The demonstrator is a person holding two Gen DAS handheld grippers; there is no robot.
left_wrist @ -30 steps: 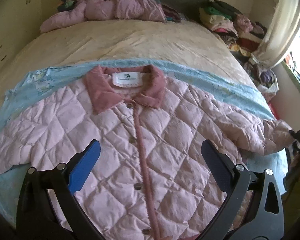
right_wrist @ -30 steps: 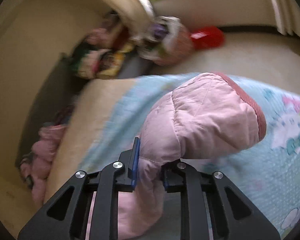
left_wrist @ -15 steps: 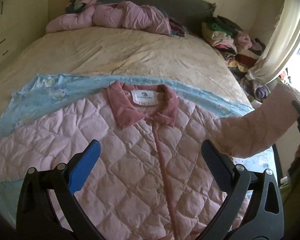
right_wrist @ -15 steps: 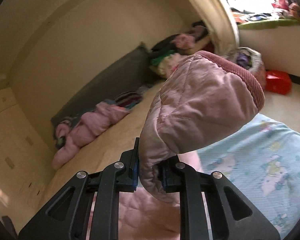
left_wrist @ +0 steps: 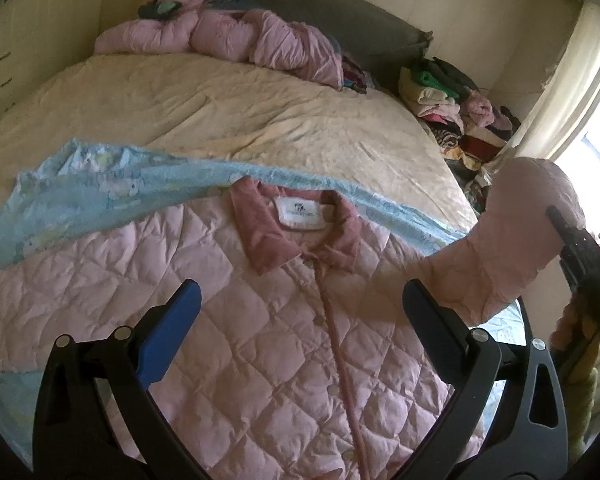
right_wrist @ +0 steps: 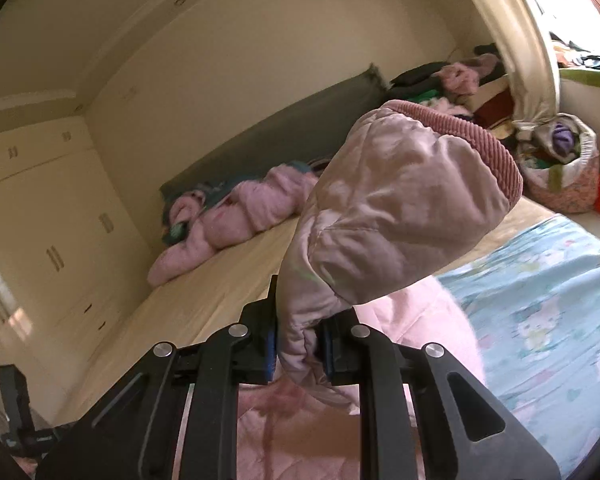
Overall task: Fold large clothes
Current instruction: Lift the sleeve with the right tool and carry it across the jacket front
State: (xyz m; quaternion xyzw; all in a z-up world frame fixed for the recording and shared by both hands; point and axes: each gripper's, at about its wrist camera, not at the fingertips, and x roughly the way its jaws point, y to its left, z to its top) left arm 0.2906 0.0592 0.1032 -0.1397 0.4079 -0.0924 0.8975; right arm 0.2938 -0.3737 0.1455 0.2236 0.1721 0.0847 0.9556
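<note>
Left wrist view: we see our left gripper point(left_wrist: 300, 312) with its jaws wide apart and nothing between them, low in the frame over the pink quilted jacket point(left_wrist: 228, 320). The jacket lies buttoned and face up on a light blue blanket point(left_wrist: 100, 196) across the bed point(left_wrist: 220, 108). At the right edge, the jacket's sleeve point(left_wrist: 512, 240) is raised. Right wrist view: our right gripper point(right_wrist: 298, 350) is clamped on that sleeve just below the ribbed cuff point(right_wrist: 472, 136).

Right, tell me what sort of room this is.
Most likely a bedroom in a home: a wide bed with a grey headboard, built-in wardrobes along one wall, and piles of clothes beside the curtain.
</note>
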